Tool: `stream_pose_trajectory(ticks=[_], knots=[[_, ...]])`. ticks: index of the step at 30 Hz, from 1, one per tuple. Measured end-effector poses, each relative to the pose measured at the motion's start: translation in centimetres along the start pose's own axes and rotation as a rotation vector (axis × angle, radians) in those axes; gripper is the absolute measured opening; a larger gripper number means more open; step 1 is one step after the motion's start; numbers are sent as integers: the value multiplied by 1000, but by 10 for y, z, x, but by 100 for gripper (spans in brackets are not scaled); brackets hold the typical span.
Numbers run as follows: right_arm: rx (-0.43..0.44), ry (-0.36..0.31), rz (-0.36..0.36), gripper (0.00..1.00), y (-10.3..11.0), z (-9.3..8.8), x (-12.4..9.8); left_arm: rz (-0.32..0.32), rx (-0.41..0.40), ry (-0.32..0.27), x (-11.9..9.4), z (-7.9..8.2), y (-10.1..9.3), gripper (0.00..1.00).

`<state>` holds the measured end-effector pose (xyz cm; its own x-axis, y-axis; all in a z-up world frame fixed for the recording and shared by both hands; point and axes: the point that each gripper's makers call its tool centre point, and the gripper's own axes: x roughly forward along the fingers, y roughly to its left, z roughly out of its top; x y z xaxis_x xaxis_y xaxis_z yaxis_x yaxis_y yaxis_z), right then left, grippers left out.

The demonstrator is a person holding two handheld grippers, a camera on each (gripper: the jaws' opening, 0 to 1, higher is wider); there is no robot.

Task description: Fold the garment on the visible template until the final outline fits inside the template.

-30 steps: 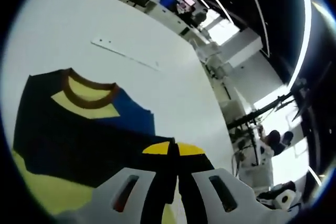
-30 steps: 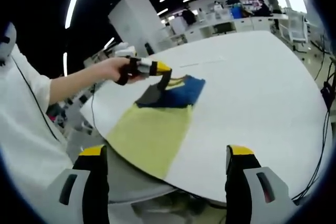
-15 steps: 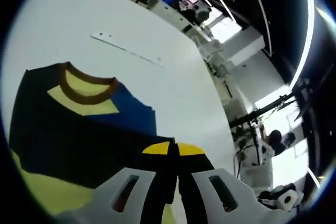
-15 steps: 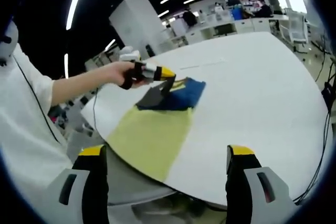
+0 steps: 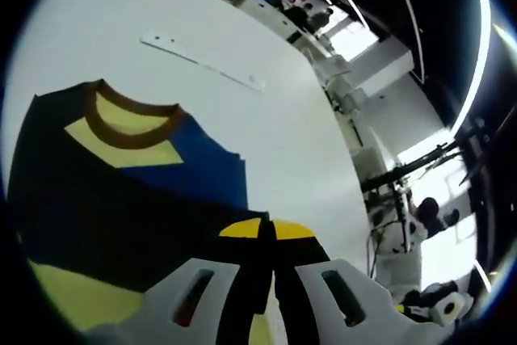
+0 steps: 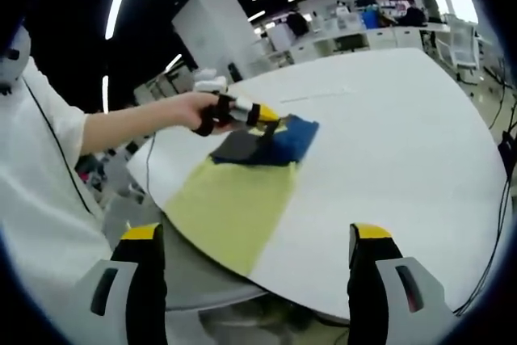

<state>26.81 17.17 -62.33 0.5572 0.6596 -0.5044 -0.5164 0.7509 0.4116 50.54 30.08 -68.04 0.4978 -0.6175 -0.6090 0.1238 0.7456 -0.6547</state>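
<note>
A dark navy and blue garment [image 5: 121, 191] with a brown collar [image 5: 121, 115] lies on a yellow template [image 6: 230, 208] on the white table. My left gripper [image 5: 266, 230] is shut on a dark edge of the garment, low over the cloth. From the right gripper view, a person's hand holds the left gripper [image 6: 260, 115] above the garment [image 6: 271, 145], with a grey fold rising to it. My right gripper [image 6: 256, 233] hangs open off the table's near edge, well back from the template, with nothing between its jaws.
The round white table [image 6: 388, 135] stretches wide to the right of the garment. A thin white strip [image 5: 202, 62] lies on it beyond the collar. Desks, equipment and people stand far behind. A person's white sleeve [image 6: 40, 199] is at the left.
The left gripper has carried the dark fold a little farther across the garment toward the blue side and lower. The right gripper has stayed still and open.
</note>
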Motion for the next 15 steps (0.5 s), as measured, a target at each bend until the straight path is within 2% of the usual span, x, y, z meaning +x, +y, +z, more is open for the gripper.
stream_pose_trajectory(ticks=[15], knots=[[-4, 7, 20, 96, -6, 0, 5, 17, -14, 25, 17, -7, 5, 0]])
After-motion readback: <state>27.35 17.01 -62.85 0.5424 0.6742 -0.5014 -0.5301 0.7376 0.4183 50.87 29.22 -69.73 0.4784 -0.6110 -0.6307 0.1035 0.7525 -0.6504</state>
